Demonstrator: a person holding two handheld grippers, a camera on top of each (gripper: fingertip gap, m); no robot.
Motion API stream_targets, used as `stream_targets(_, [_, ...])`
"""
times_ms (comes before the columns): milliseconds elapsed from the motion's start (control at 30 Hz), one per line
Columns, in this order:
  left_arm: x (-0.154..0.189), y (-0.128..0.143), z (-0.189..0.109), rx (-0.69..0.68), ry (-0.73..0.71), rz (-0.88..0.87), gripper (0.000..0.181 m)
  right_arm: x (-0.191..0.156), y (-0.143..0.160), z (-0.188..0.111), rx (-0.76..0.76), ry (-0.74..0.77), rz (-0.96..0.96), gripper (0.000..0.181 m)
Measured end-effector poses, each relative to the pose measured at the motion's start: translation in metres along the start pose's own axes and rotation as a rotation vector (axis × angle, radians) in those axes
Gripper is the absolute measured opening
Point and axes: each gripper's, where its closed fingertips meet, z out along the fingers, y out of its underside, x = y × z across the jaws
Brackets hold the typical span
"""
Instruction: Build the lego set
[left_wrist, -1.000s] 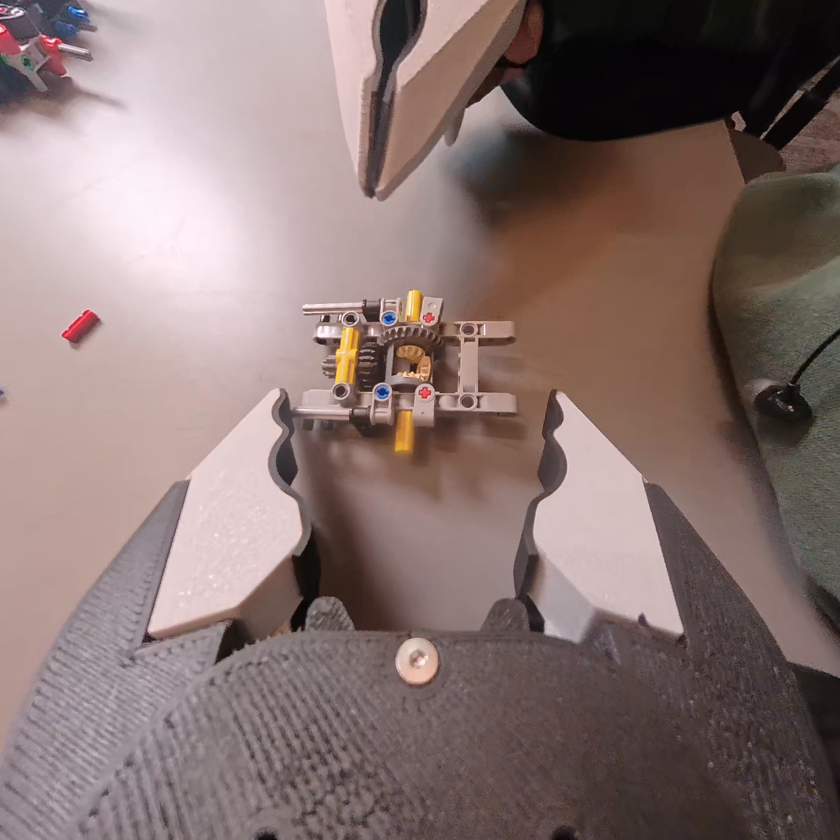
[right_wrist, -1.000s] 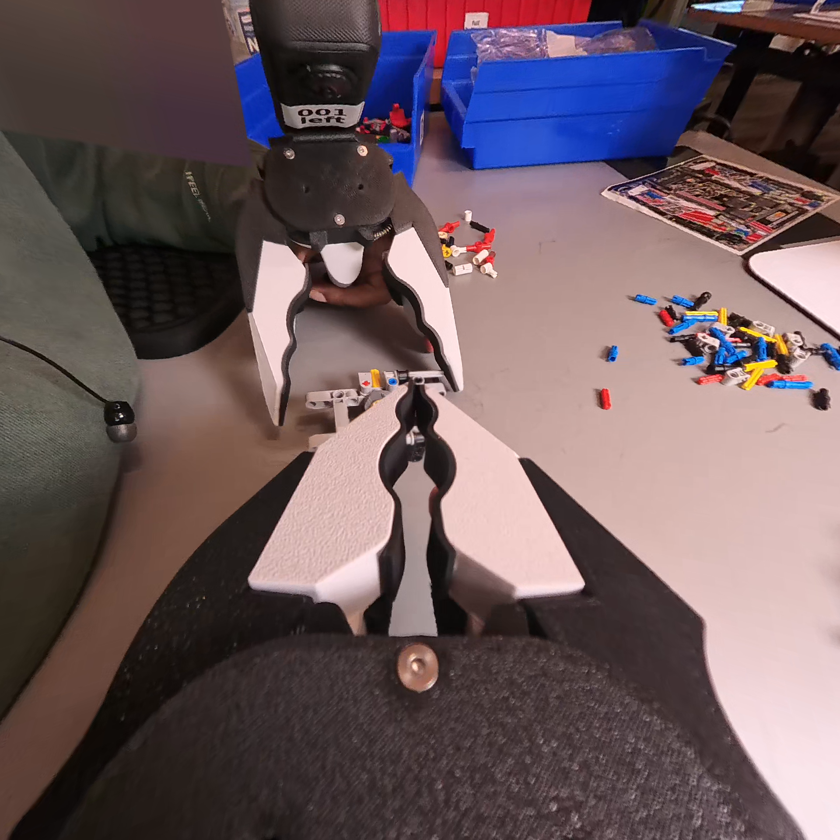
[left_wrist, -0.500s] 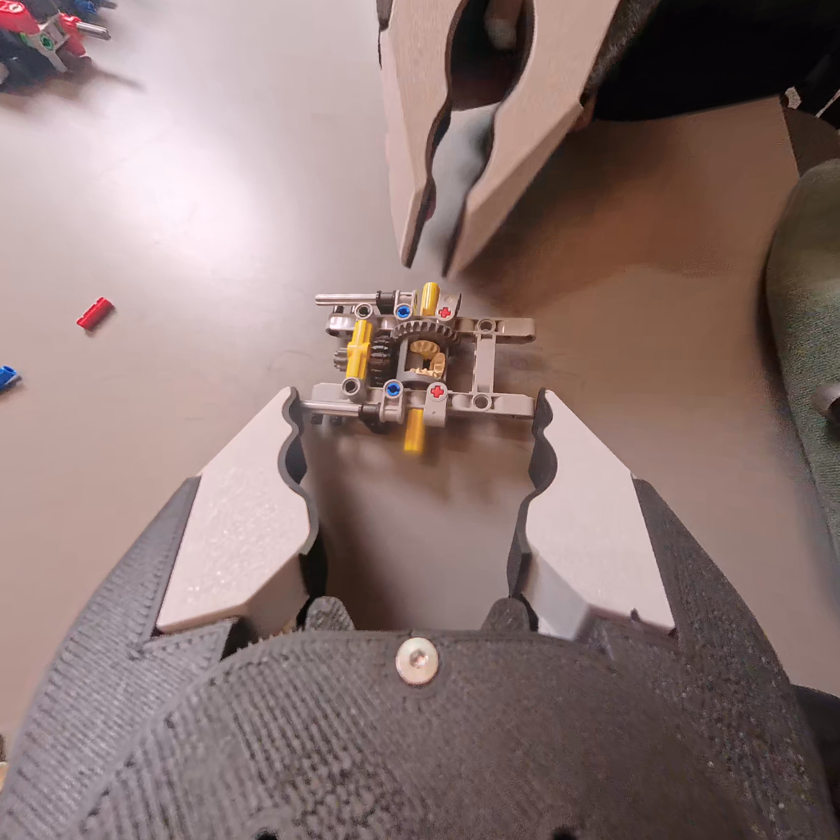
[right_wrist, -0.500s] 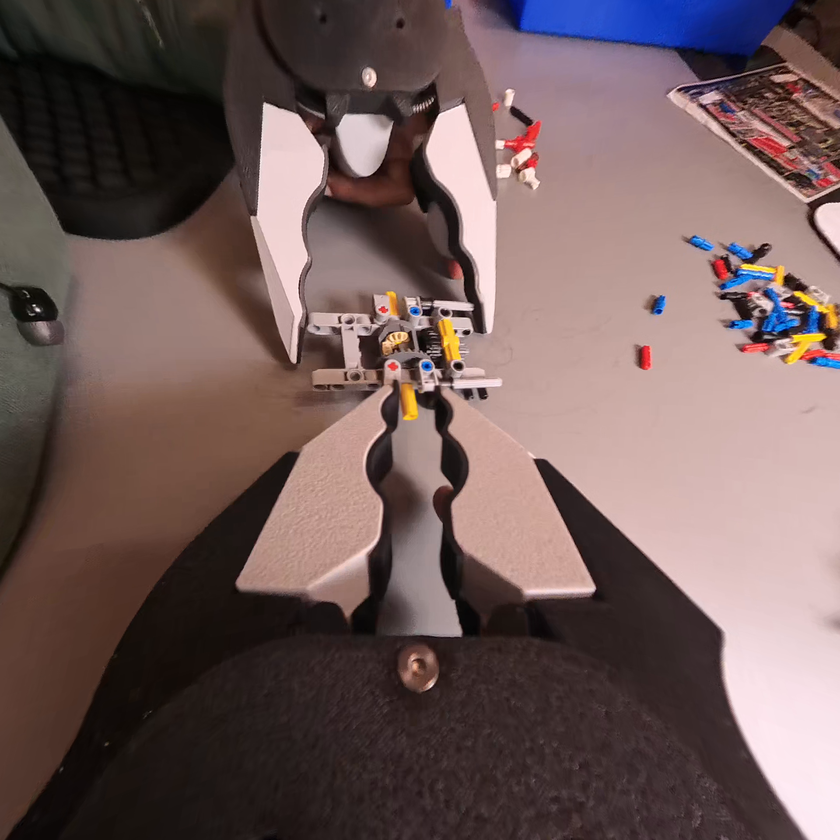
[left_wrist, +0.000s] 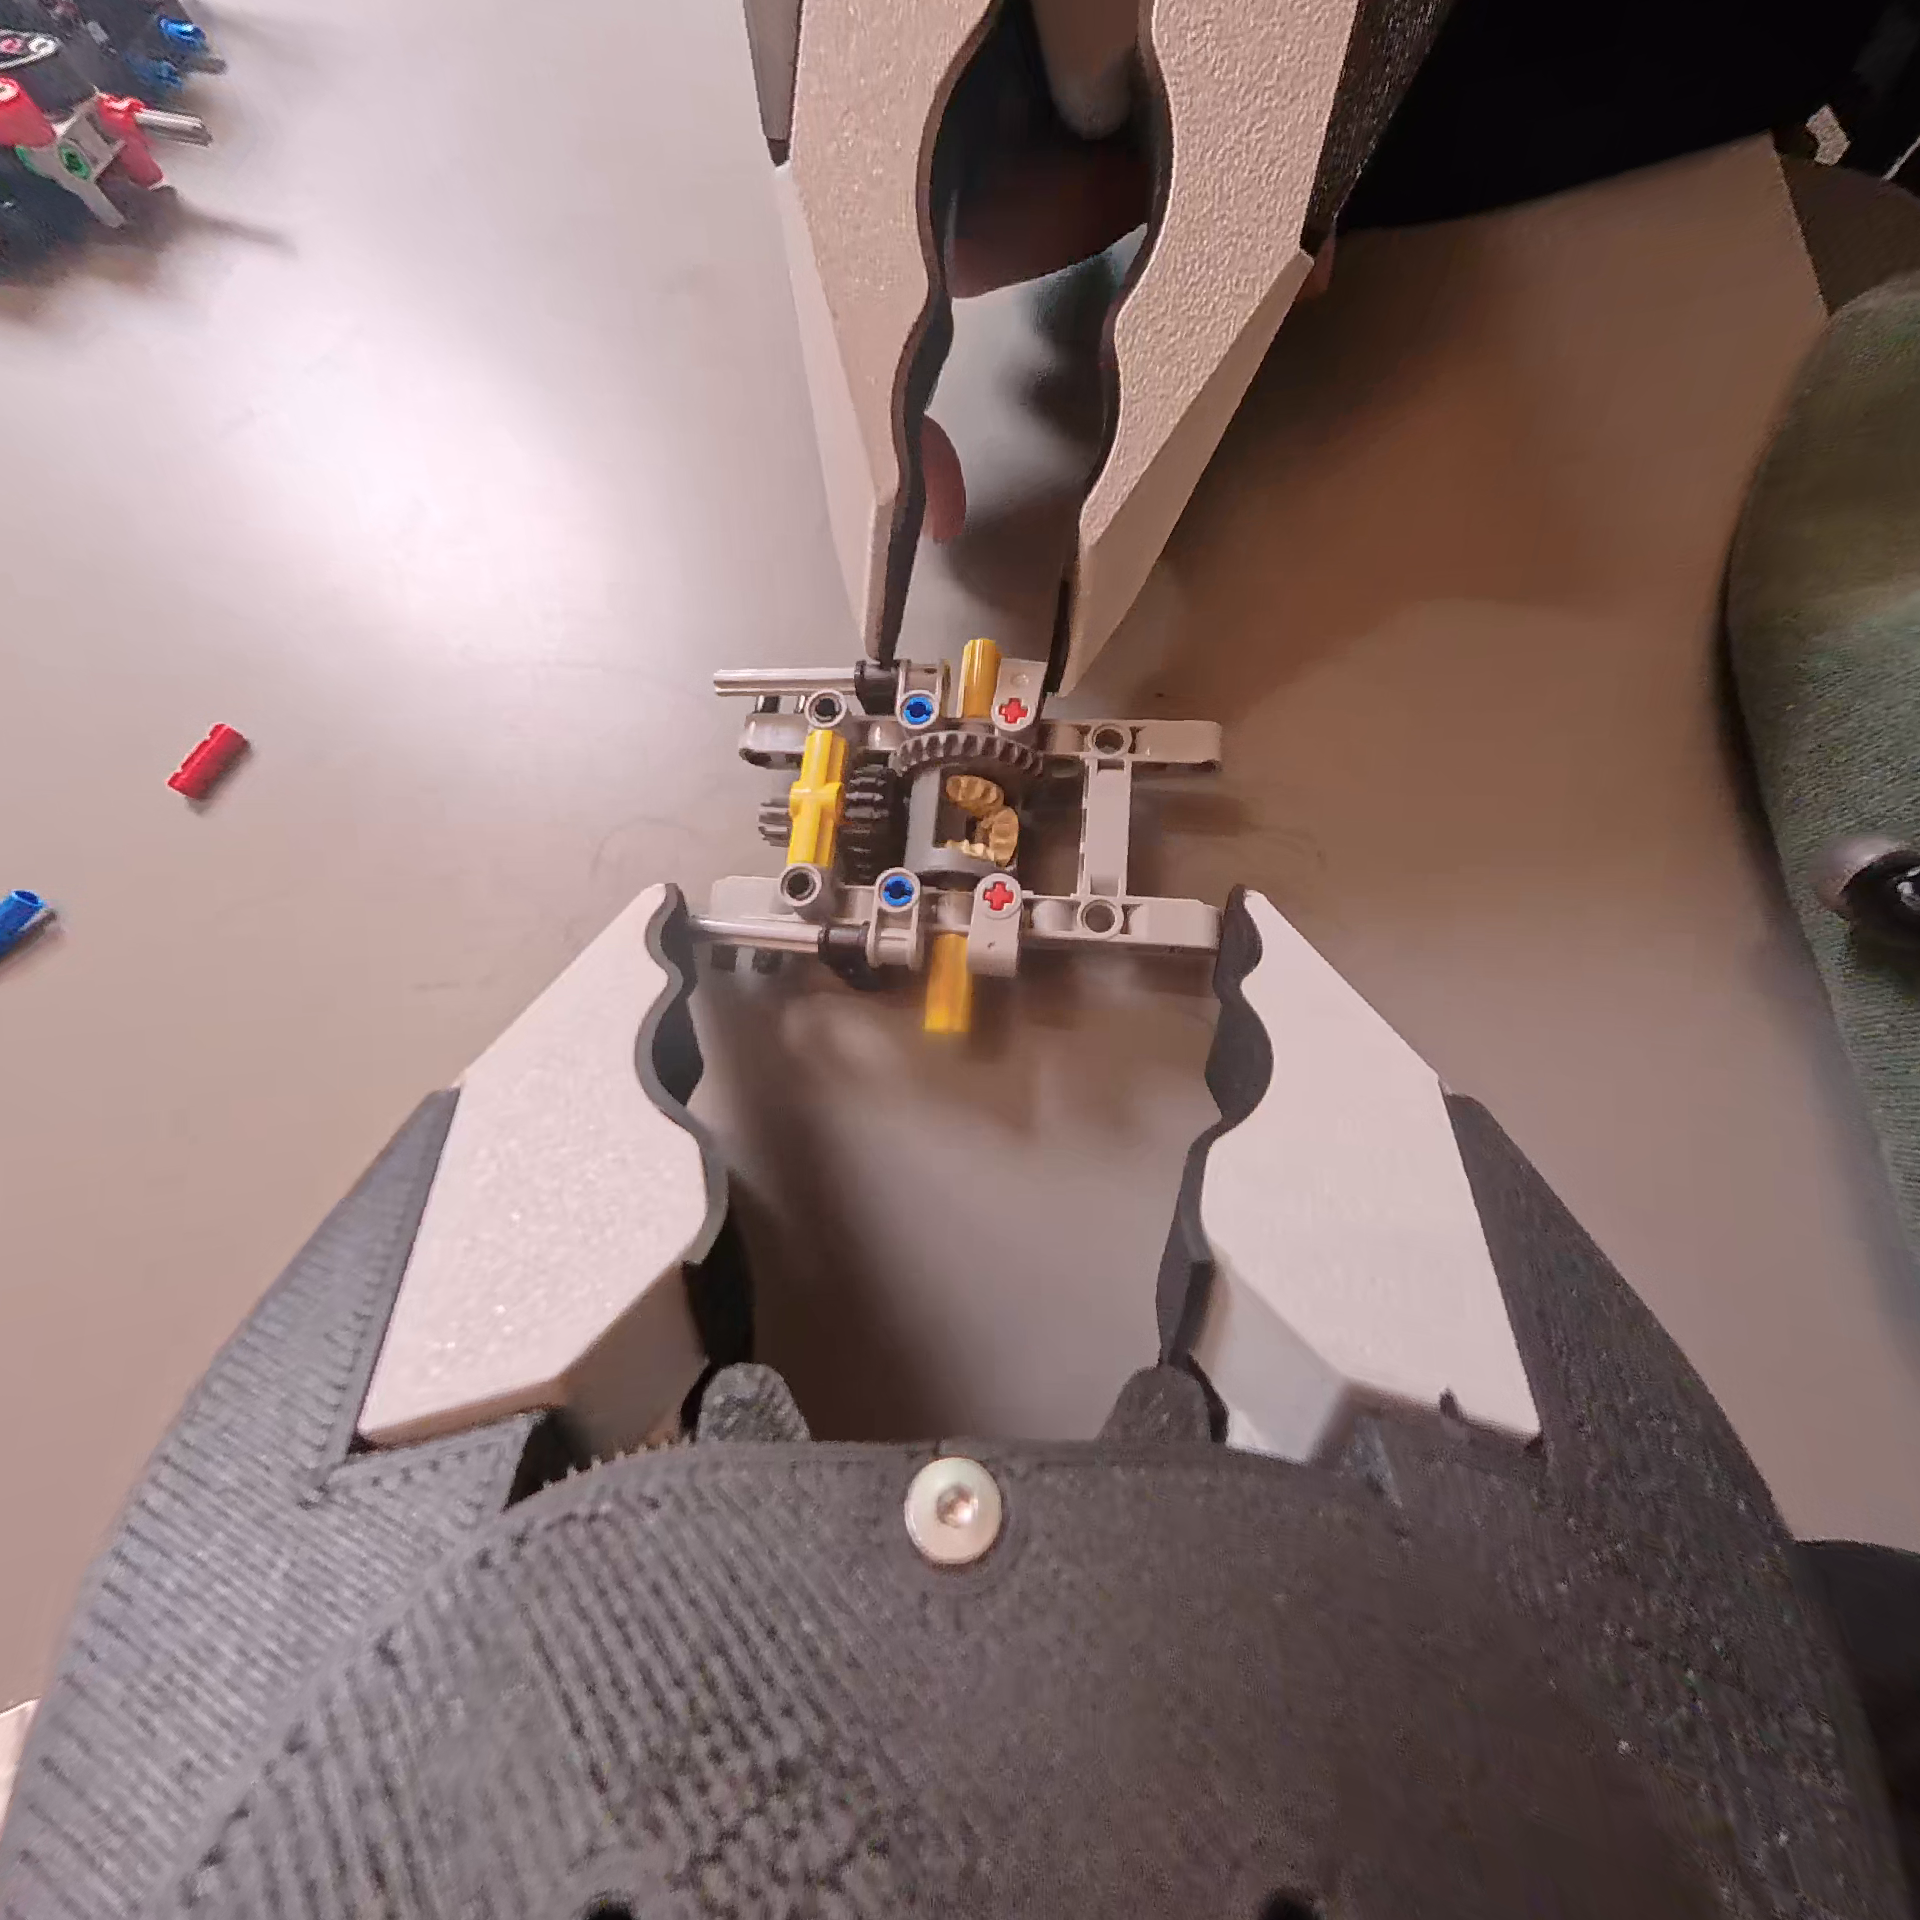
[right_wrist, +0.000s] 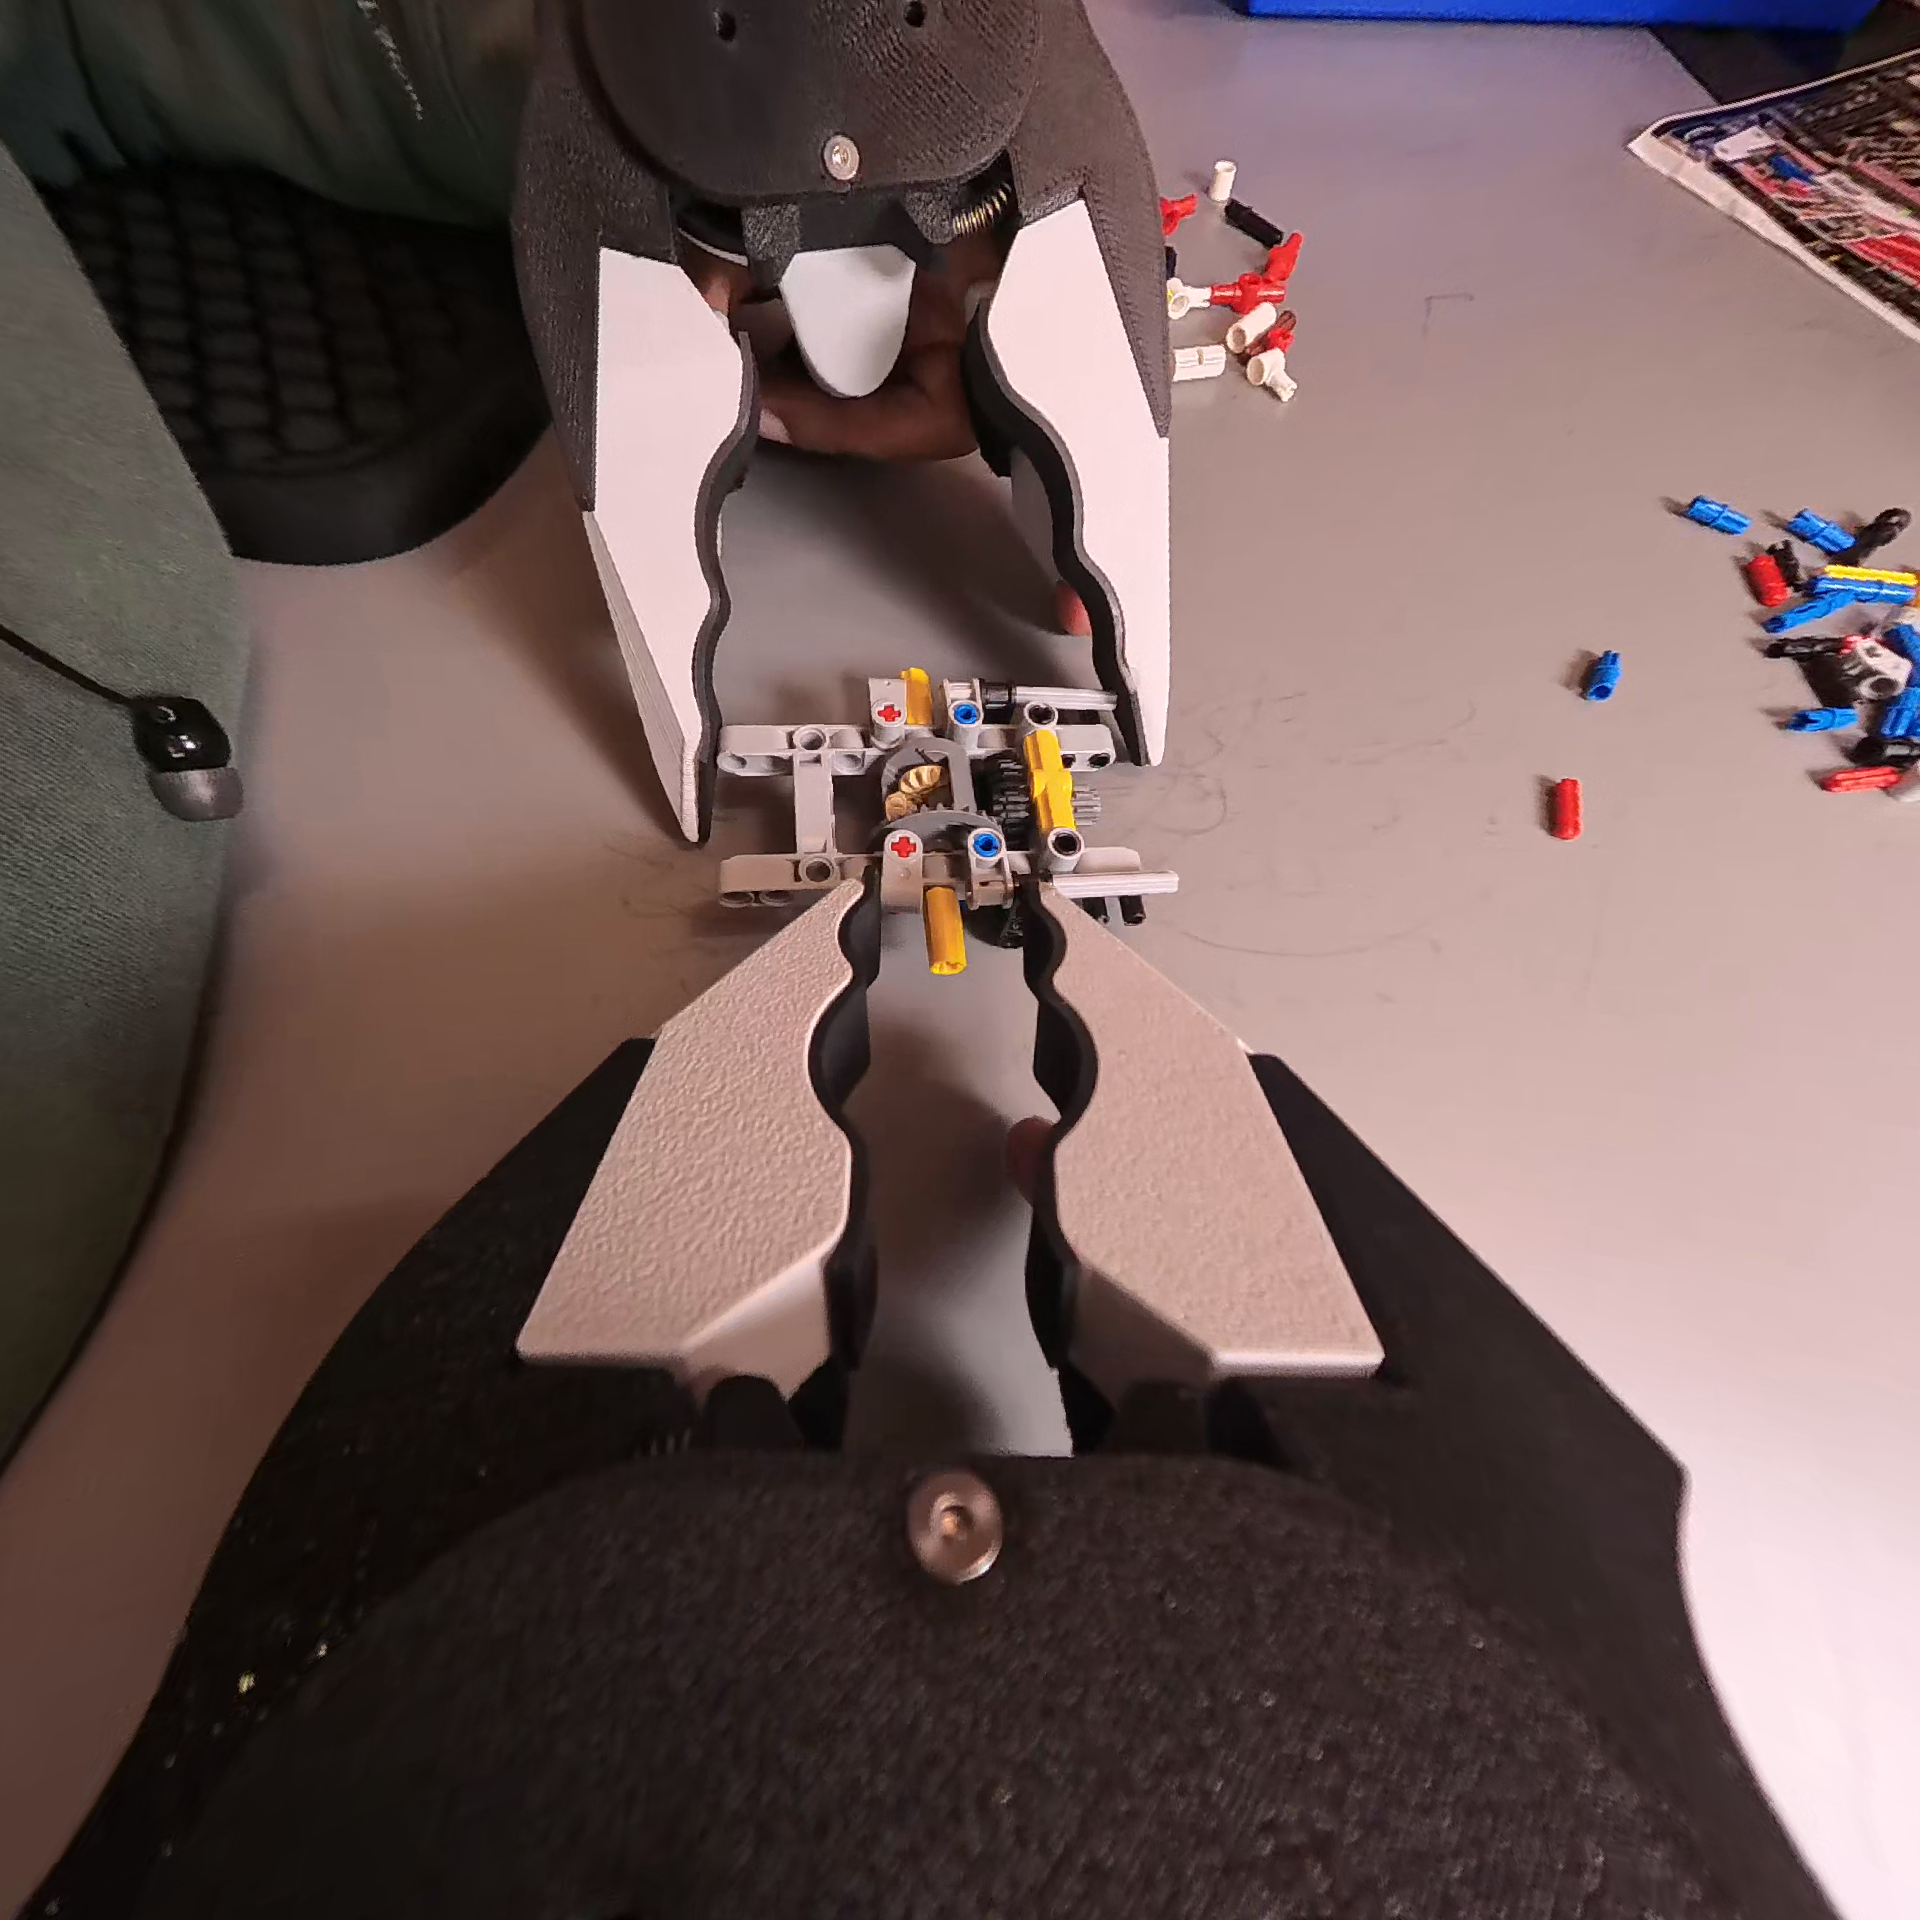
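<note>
Lego gear assembly (right_wrist: 928, 800) lies flat on the desk (right_wrist: 1351, 1039), light but loosely pinned (likely to shift if pushed). Right tool (right_wrist: 943, 902), narrowly parted, brackets its yellow axle (right_wrist: 942, 928); beyond, left tool (right_wrist: 914, 769) stands wide, spanning the stiff grey beams, the safest hold.

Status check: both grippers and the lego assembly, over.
Left gripper open wide, fingertips flanking the lego assembly. Right gripper partly open around the yellow axle, not clamped. Assembly flat on the table. Nothing in the way.
</note>
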Motion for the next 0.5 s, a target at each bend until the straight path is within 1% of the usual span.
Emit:
stream_targets(333, [0.002,0.0,0.0,0.0,0.01,0.01,0.1,-0.001,0.0,-0.001,0.006,-0.009,0.006,0.026])
stream_targets(400, [0.004,0.0,0.0,0.0,0.016,0.024,0.1,-0.003,0.0,-0.003,0.018,-0.038,0.036,0.027])
stream_targets(467, [0.005,0.0,0.0,0.002,0.016,0.038,0.1,-0.001,-0.003,-0.01,0.052,-0.085,0.117,0.038])
stream_targets(500, [0.005,0.0,-0.001,0.003,0.017,0.039,0.1,0.003,-0.004,-0.014,0.063,-0.086,0.145,0.042])
